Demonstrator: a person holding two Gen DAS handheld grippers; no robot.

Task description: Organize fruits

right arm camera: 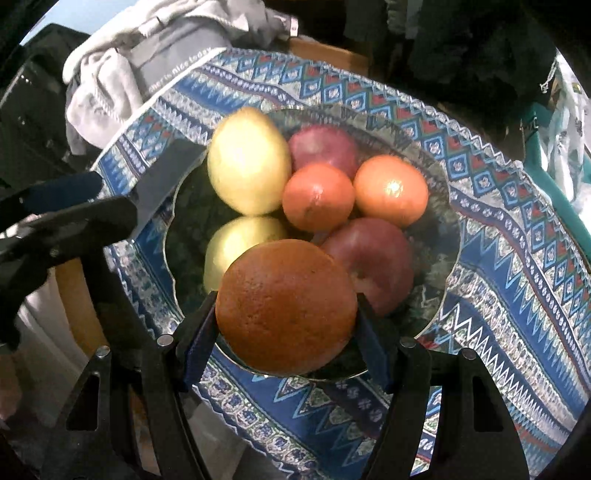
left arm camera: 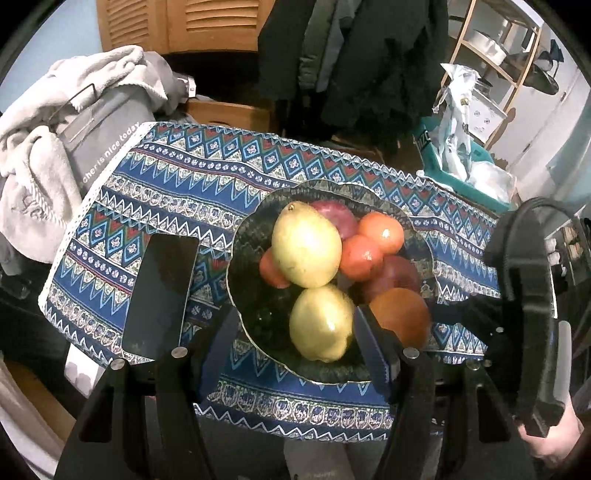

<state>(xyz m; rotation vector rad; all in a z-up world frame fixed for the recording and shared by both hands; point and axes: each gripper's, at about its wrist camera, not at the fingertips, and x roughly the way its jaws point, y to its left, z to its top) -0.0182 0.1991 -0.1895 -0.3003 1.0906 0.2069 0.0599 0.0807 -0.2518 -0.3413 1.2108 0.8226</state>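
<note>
Bowl (left arm camera: 236, 266) crowded with fruit, phone (left arm camera: 160, 295) lying just left, bare cloth (left arm camera: 207, 184) behind.

Right gripper (right arm camera: 286, 332) clamps an orange (right arm camera: 286, 306) over the near rim of a dark bowl (right arm camera: 448, 236). Bowl holds pears, apples, tomatoes on a patterned cloth (right arm camera: 517, 295).

A small table draped in a blue patterned cloth (left arm camera: 207, 177) serves as the landmark. Behind its far edge stand louvred wooden doors (left arm camera: 177, 22), with dark coats (left arm camera: 354, 59) hanging just right of them. Off the table's left end a pile of grey and white laundry (left arm camera: 44, 147) is heaped up, touching the cloth. Beyond the right end a teal bin (left arm camera: 465, 184) holds plastic bags, and a light wooden shelf unit (left arm camera: 495, 48) rises behind it against a pale wall. A cardboard box (left arm camera: 229, 114) sits just behind the table's far edge.
</note>
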